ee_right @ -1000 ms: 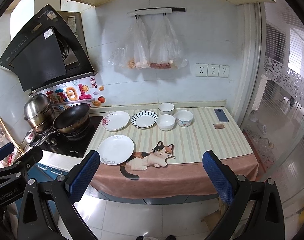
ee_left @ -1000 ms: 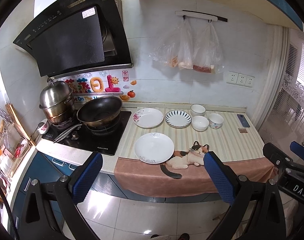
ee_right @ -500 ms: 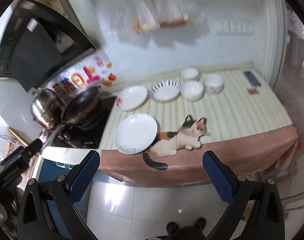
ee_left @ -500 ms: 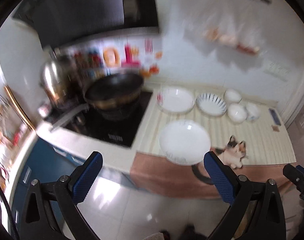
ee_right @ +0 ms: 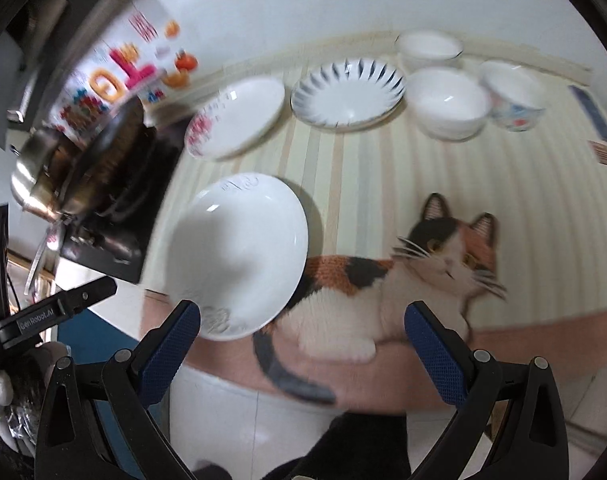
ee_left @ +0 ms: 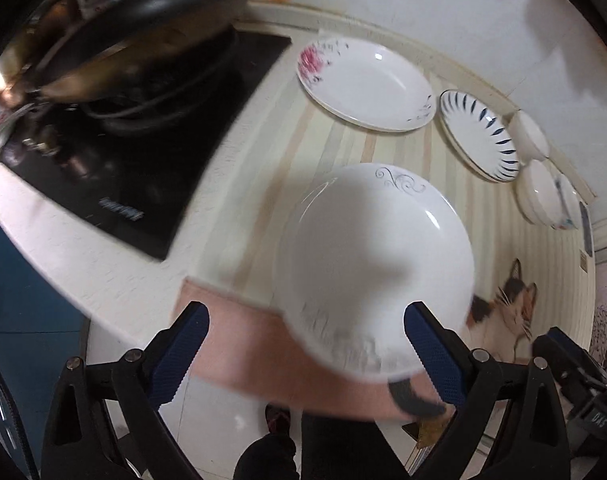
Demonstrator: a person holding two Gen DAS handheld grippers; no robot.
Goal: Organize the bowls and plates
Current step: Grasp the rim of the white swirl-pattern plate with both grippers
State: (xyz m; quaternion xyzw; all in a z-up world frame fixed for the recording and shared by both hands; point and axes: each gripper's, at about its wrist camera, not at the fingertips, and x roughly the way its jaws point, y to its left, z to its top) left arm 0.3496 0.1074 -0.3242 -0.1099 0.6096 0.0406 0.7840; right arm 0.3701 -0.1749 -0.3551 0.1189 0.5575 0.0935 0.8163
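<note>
Both the left hand-held gripper [ee_left: 305, 344] and the right hand-held gripper [ee_right: 303, 340] are spread wide, holding nothing. The white plate [ee_left: 373, 268] lies at the table's [ee_right: 523, 200] front edge, beside the cat picture [ee_right: 407, 276]; behind it sit a floral plate [ee_left: 365, 84], a blue-striped plate [ee_left: 479, 136] and three bowls [ee_right: 447, 104]

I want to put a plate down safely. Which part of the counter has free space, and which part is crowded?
Free: the striped cloth right of the cat picture, in front of the bowls; also a strip between the near white plate and the back row. Crowded: the back row, floral plate, blue-striped plate, bowls, and the wok side.
</note>
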